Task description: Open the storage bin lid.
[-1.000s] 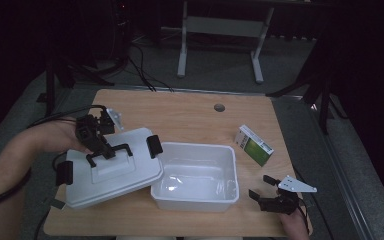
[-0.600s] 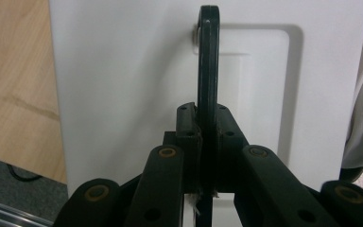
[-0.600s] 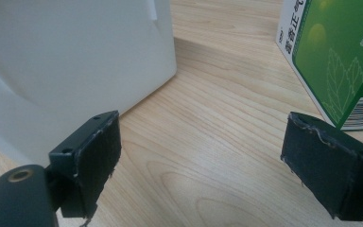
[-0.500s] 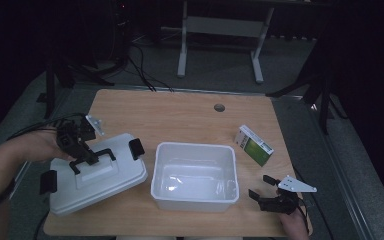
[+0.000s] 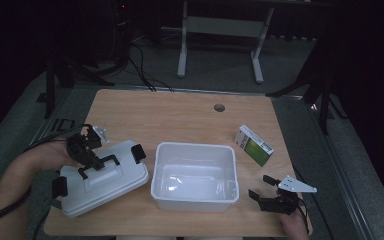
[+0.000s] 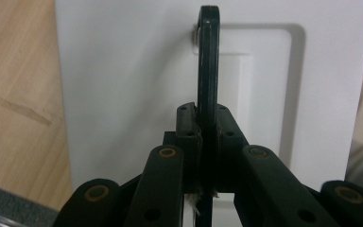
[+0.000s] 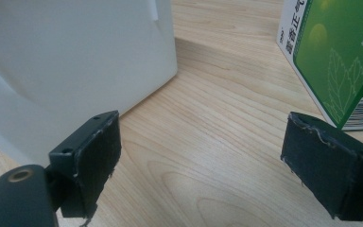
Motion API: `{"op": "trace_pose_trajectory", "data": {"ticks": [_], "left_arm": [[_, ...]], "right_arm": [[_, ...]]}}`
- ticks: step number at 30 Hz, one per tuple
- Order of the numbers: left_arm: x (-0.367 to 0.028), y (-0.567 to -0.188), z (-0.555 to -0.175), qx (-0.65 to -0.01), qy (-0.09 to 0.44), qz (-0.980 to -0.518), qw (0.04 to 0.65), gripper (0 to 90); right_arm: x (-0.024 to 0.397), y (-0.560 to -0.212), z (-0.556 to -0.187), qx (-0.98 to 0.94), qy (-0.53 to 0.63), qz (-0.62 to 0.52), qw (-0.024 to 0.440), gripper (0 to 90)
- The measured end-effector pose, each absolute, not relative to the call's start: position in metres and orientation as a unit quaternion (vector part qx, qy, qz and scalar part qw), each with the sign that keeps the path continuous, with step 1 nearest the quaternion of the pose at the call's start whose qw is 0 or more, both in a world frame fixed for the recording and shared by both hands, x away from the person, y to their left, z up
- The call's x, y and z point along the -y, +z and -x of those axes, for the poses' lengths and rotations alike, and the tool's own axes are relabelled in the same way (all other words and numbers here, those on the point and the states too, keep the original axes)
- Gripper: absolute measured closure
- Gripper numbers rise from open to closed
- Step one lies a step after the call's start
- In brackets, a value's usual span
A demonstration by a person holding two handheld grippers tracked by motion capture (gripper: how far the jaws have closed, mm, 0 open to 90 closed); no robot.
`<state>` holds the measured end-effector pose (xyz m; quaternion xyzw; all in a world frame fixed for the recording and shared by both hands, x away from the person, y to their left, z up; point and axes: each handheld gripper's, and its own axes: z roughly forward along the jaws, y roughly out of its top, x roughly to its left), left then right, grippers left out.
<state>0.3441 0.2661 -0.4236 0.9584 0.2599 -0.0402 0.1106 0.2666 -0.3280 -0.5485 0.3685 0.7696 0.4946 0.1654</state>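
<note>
A white lid (image 5: 110, 180) with black side clips lies tilted at the table's left front, beside an open white bin (image 5: 195, 175). My left gripper (image 5: 91, 161) is shut on the lid's black handle (image 6: 208, 71), which stands upright between the jaws over the lid's white top (image 6: 123, 85). My right gripper (image 5: 261, 187) rests open near the front right edge, just right of the bin. In the right gripper view its pads (image 7: 94, 156) stand wide apart over bare wood, with the bin's wall (image 7: 75, 52) on the left and a green and white box (image 7: 335, 61) on the right.
The green and white box (image 5: 253, 145) lies flat to the right of the bin. A round cable hole (image 5: 219, 107) sits near the wooden table's (image 5: 180, 115) far edge. Dark floor, stands and cables lie beyond the table.
My left gripper has carried the lid by its handle leftward, off the bin's left rim, and down toward the table's left front. The right gripper has stayed still and open.
</note>
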Motion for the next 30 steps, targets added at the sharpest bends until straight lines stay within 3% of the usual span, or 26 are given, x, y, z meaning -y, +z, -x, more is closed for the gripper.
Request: {"op": "trace_pose_trajectory", "data": {"ticks": [21, 30], "left_arm": [[-0.249, -0.482, -0.36, -0.263, -0.065, -0.958, 0.09, 84.2], [-0.252, -0.483, -0.364, -0.276, -0.058, -0.954, 0.101, 82.6]], "right_arm": [[0.328, -0.549, -0.267, -0.771, 0.495, -0.367, 0.164, 12.2], [0.328, -0.547, -0.267, -0.771, 0.494, -0.368, 0.164, 12.2]]}}
